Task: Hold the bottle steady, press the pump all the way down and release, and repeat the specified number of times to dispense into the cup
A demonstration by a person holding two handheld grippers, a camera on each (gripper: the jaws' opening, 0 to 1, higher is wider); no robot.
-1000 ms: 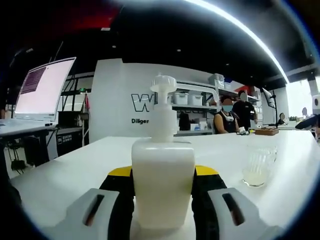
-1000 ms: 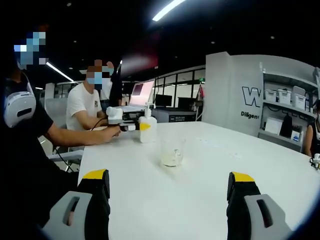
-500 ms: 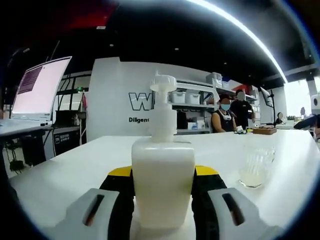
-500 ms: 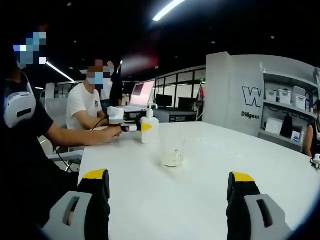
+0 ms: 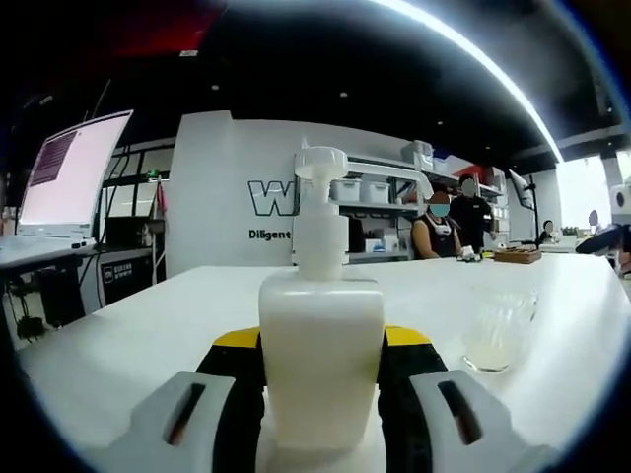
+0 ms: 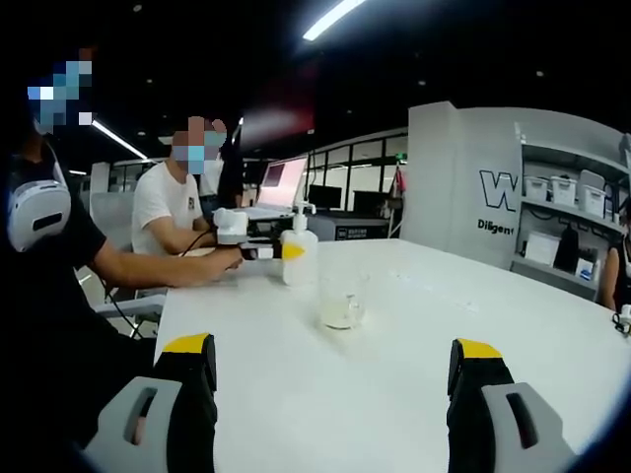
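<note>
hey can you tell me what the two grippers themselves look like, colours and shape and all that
Both are alike. The left gripper has two chunky light-grey jaws, each with a dark slot, black inner faces and yellow caps at the far ends. The right gripper shows the same grey jaws, black inner pads and yellow tips.

Lit laptop (image 5: 74,172) on side desk; wall shelves (image 5: 380,192) with bins.

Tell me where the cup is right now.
The cup stands on the white table, mid-frame in the right gripper view, just this side of the pump bottle. In the left gripper view it sits right of the bottle.
</note>
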